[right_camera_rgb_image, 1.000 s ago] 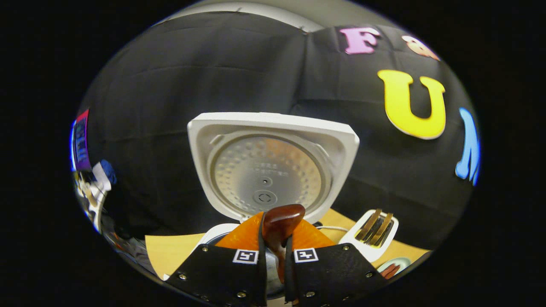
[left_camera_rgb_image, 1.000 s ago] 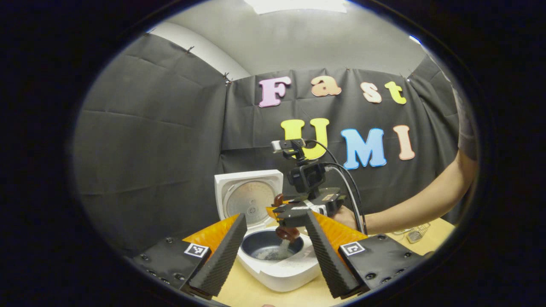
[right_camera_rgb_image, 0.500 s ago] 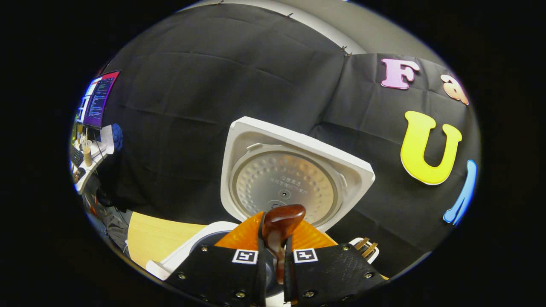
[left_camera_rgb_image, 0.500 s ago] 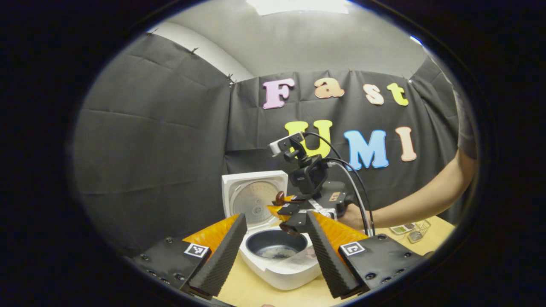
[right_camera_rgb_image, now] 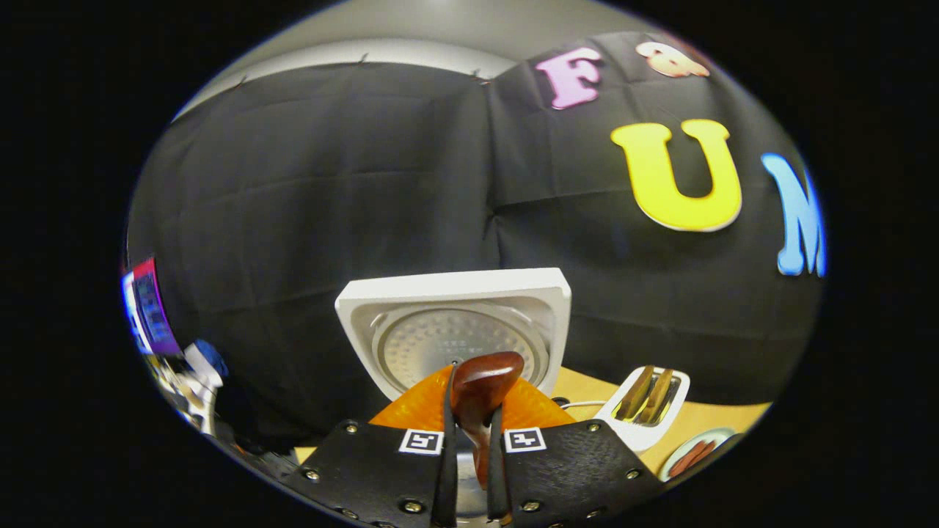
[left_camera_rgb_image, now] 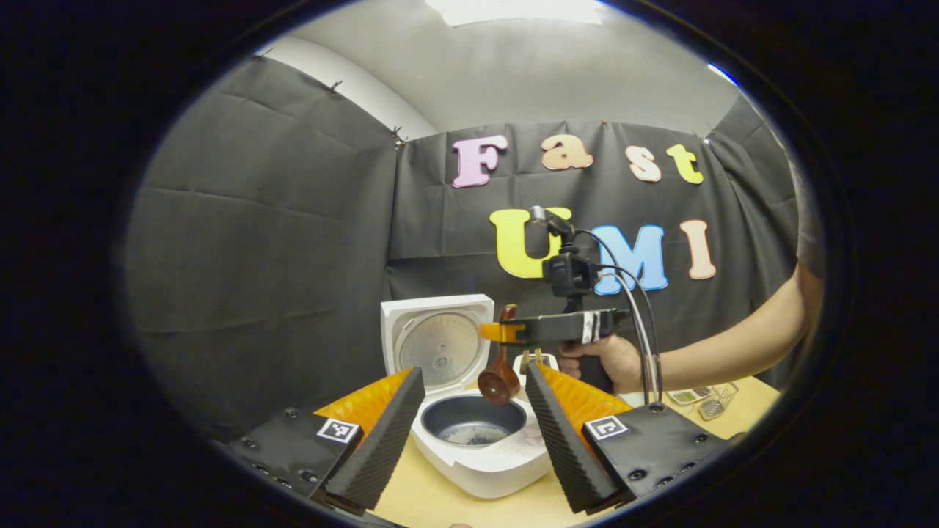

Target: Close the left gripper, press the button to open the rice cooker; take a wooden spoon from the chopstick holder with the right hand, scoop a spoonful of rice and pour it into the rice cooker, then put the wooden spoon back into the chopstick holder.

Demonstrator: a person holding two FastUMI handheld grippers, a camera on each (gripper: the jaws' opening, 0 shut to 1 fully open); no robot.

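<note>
On the wooden table (left_camera_rgb_image: 440, 502), right tongs (right_camera_rgb_image: 469, 411) clamp the wooden spoon (left_camera_rgb_image: 499, 381) above the open rice cooker (left_camera_rgb_image: 477, 440); left tongs (left_camera_rgb_image: 473, 433) gape empty.

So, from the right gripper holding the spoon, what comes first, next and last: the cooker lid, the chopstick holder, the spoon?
In the right gripper view:
1. wooden spoon, clamped in the right gripper.
2. rice cooker lid, standing open just ahead.
3. chopstick holder, off right on the table.
</note>
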